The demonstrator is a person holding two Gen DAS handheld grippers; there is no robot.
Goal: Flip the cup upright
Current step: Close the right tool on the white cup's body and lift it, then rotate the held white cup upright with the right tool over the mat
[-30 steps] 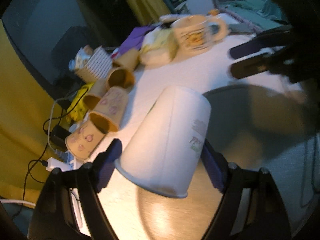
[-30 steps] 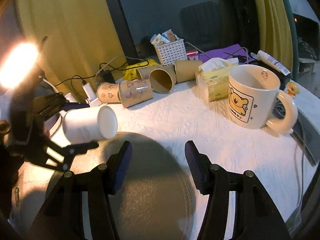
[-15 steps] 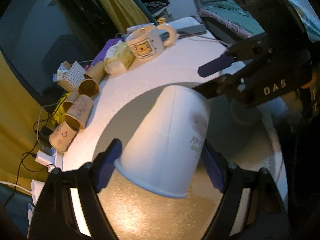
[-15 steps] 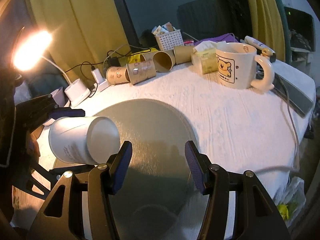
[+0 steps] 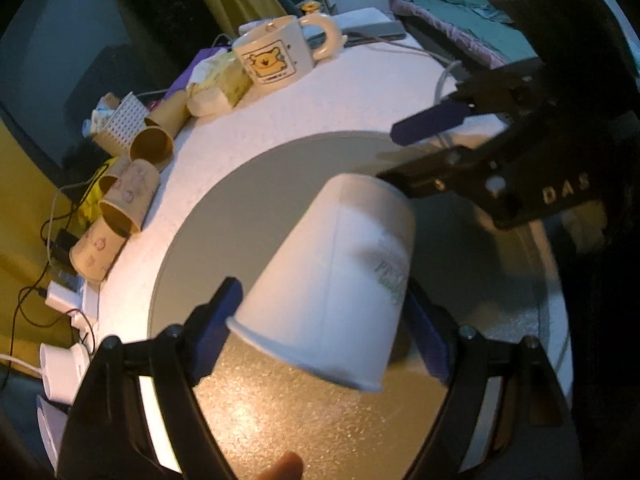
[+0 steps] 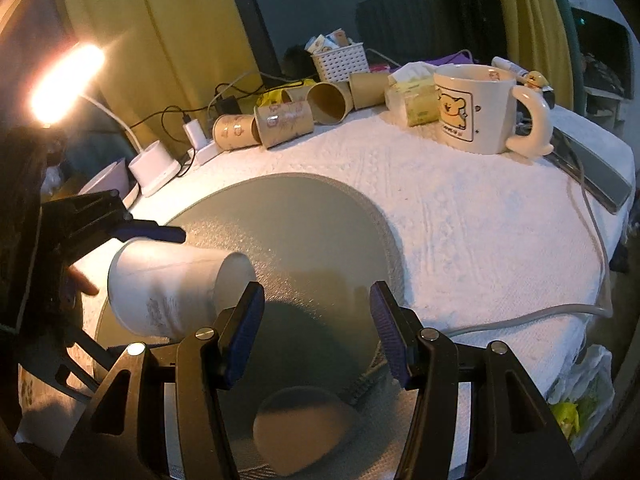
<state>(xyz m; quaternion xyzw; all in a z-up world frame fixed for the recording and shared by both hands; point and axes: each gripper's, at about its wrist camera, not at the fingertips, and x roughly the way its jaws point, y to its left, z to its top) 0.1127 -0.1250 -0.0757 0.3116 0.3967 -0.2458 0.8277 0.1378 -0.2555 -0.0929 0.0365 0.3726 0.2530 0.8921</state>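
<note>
A white paper cup [image 5: 336, 280] is being held clamped between the fingers of the left gripper [image 5: 320, 320], lifted over a round grey mat [image 6: 304, 224], lying roughly sideways with its base pointing towards the right gripper [image 6: 316, 320], whose fingers are being kept apart and empty. The cup is judged light, thin-walled and easily crushed, so a gentle grip at mid-wall is advised. Compared with a second ago, the cup is being carried higher and closer to the right gripper.
</note>
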